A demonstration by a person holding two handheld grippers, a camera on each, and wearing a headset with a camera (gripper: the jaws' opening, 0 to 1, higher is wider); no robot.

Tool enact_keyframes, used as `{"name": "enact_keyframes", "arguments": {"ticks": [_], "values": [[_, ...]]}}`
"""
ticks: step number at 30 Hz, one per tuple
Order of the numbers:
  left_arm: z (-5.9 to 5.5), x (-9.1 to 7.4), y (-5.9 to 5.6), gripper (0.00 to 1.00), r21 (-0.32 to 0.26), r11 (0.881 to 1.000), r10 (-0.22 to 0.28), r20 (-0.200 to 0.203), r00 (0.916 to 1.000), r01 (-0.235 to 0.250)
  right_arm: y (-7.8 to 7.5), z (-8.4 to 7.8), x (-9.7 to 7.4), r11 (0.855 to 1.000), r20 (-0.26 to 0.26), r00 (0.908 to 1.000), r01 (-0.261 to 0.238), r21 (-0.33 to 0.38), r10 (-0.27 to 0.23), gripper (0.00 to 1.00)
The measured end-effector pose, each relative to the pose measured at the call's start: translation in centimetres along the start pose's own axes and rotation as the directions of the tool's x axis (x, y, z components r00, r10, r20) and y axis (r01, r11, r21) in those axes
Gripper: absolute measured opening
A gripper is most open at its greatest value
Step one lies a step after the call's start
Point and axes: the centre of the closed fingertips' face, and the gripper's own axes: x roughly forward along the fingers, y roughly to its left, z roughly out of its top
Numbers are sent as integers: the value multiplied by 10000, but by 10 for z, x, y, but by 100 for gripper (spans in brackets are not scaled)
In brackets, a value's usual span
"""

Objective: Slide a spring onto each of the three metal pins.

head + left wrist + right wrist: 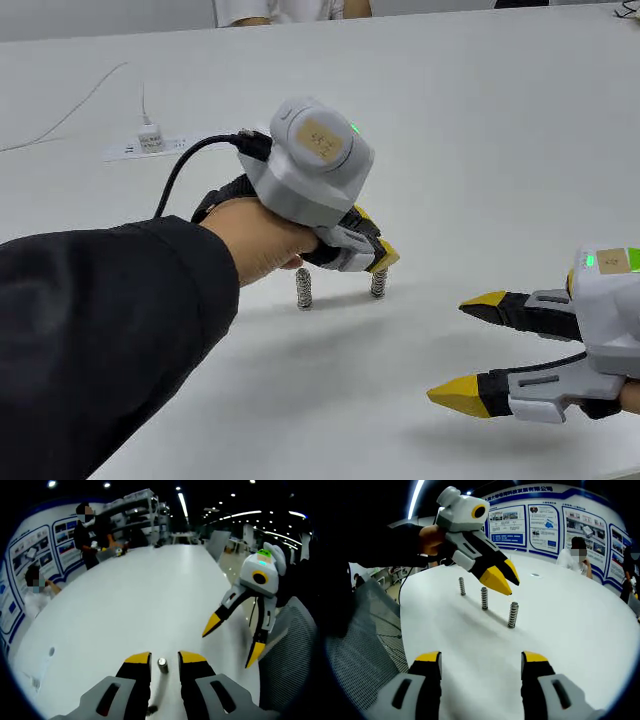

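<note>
Three upright pins stand in a row on the white table (480, 150), each with a coiled spring on it: the far spring (462, 586), the middle spring (484, 598) and the near spring (513, 615). Two of them, one spring (304, 288) and another (379, 283), stand below my left gripper (385, 258). The left gripper (504, 577) hovers just above the row, its jaws a little apart and holding nothing. One spring's top (162, 663) sits below the gap between its jaws. My right gripper (468, 348) waits open to the right, clear of the springs, its jaws wide apart (481, 657).
A white power strip (148, 145) with a plug and cables lies at the table's far left. People sit and stand at the table's far side (90, 535). A grey mesh chair (295, 650) stands beside the table's edge.
</note>
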Motion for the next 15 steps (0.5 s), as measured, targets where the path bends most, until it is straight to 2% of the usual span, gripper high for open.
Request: {"name": "enact_keyframes", "arguments": {"ticks": [9,15], "values": [[13,-24,-9,24,-19,10000,46,615,9981,-45,-1,1,1,10000,15,10000,-19,-41,19,66],[18,-42,-18,27,-86,10000,48,972,9953,-40,1,3,2,10000,28,10000,-51,-81,51,66]]}}
